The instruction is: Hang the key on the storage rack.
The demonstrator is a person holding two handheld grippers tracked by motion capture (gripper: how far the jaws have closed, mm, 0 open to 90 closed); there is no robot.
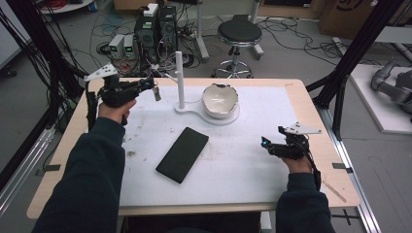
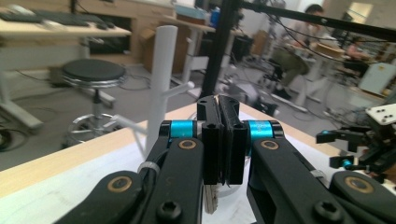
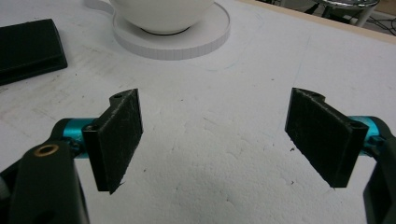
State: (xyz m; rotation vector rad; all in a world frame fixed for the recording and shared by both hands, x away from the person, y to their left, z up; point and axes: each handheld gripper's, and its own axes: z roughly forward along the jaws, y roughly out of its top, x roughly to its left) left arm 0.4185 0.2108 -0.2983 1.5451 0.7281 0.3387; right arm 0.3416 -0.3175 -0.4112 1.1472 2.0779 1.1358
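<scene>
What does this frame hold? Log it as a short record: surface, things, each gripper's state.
surface: white mat on a wooden table
left gripper: shut on a small metal piece, raised beside the white stand
right gripper: open, nothing between the jaws, low over the mat
bowl: white, on the stand's round base
black slab: flat, mid-mat

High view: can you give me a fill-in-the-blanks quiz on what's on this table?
1. The left claw is ____ on a small silvery metal piece.
2. The right claw holds its jaws ____.
3. The white ceramic ____ sits on the round white base beside the upright white post.
Missing: shut; open; bowl.
</scene>
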